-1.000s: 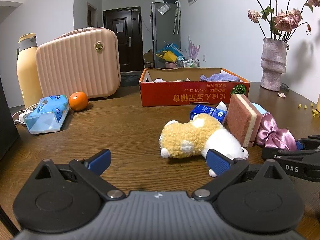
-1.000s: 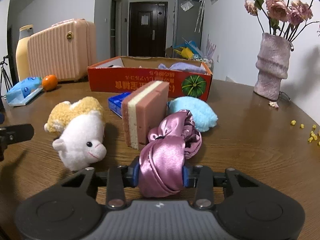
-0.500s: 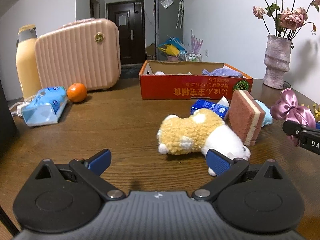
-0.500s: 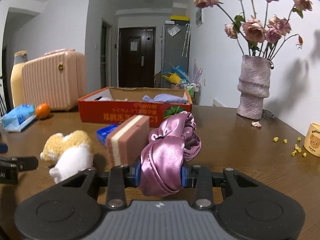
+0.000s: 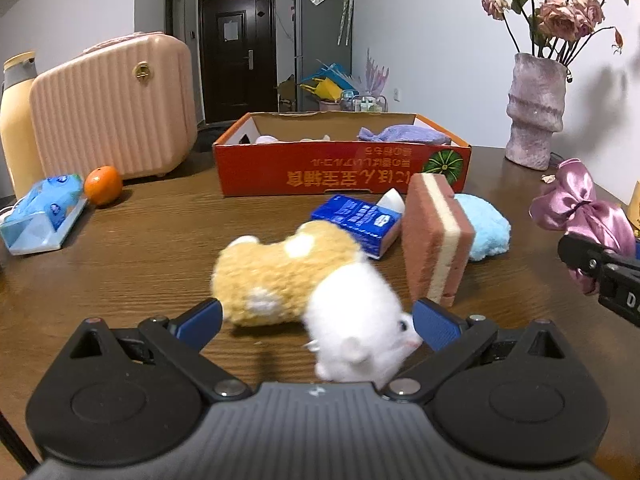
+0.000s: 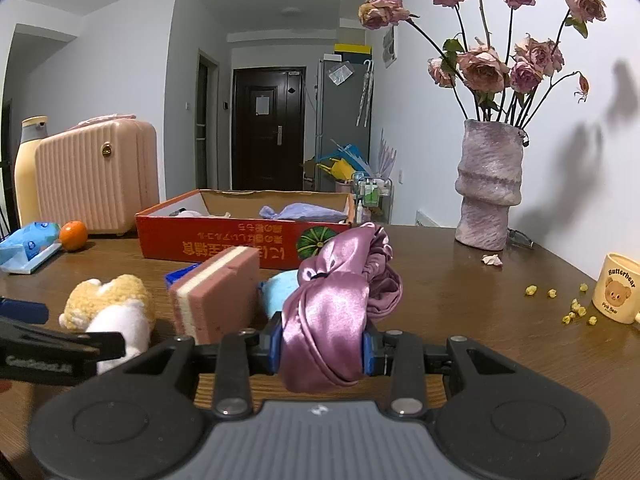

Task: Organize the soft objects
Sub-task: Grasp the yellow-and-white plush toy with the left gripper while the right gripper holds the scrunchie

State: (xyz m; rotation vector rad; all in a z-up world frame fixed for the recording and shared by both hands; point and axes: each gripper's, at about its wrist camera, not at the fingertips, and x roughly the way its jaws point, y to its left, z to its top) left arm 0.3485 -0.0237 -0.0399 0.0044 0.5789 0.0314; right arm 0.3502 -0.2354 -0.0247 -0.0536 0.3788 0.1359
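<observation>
A yellow and white plush toy (image 5: 312, 292) lies on the wooden table between the fingers of my open left gripper (image 5: 318, 318); its white head is closest to me. It also shows in the right wrist view (image 6: 108, 312). My right gripper (image 6: 322, 350) is shut on a pink satin scrunchie (image 6: 340, 300) and holds it above the table; the scrunchie shows at the right of the left wrist view (image 5: 580, 204). A pink and cream sponge (image 5: 436, 236) stands on edge beside a blue fluffy pad (image 5: 486, 224). An open red cardboard box (image 5: 340, 168) with soft items inside stands behind them.
A blue tissue pack (image 5: 356, 218) lies before the box. A pink case (image 5: 112, 104), a yellow bottle (image 5: 18, 120), an orange (image 5: 103, 185) and a wipes pack (image 5: 44, 210) are at left. A vase of roses (image 6: 490, 184) and a mug (image 6: 618, 288) stand at right.
My left gripper has moved forward so the plush toy now sits between its open fingers. My right gripper has lifted the scrunchie up off the table.
</observation>
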